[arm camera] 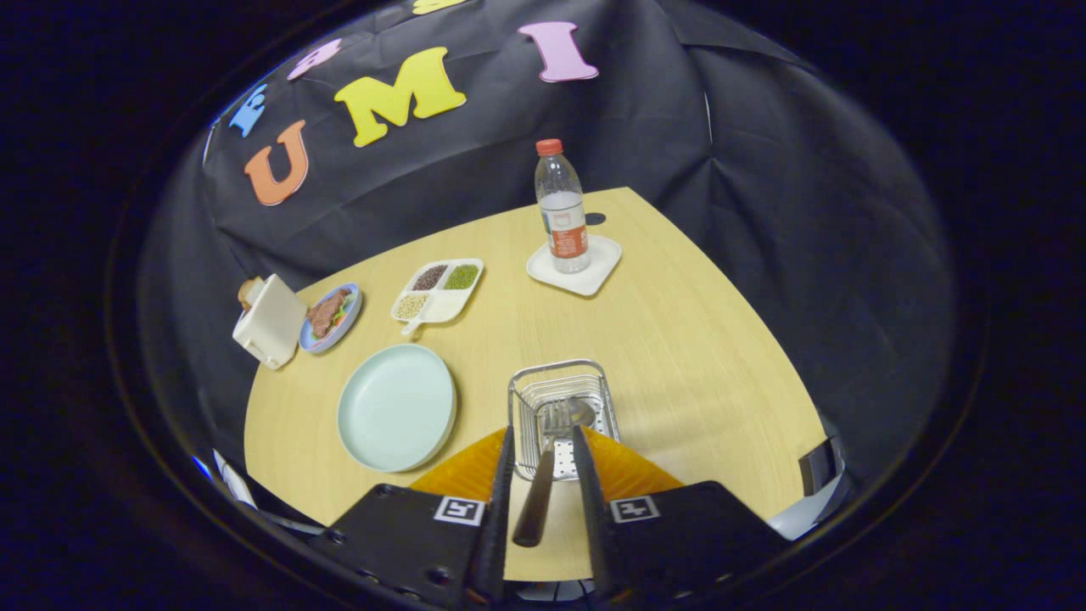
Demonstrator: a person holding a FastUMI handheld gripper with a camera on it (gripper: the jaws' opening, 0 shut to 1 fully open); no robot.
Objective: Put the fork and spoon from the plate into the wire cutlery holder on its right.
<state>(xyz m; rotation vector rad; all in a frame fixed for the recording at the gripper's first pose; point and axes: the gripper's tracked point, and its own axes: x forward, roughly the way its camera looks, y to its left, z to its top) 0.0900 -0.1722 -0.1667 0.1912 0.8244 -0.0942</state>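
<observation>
The gripper hangs over the wire cutlery holder near the table's front edge, its fingers standing apart with a dark-handled fork between them; whether either finger touches the handle I cannot tell. The fork's tines reach into the holder, beside a spoon lying inside. Just left of the holder sits the pale plate, bare. Farther back stand a divided tray of grains, a water bottle on a white coaster, and a small dish of food at the left edge.
</observation>
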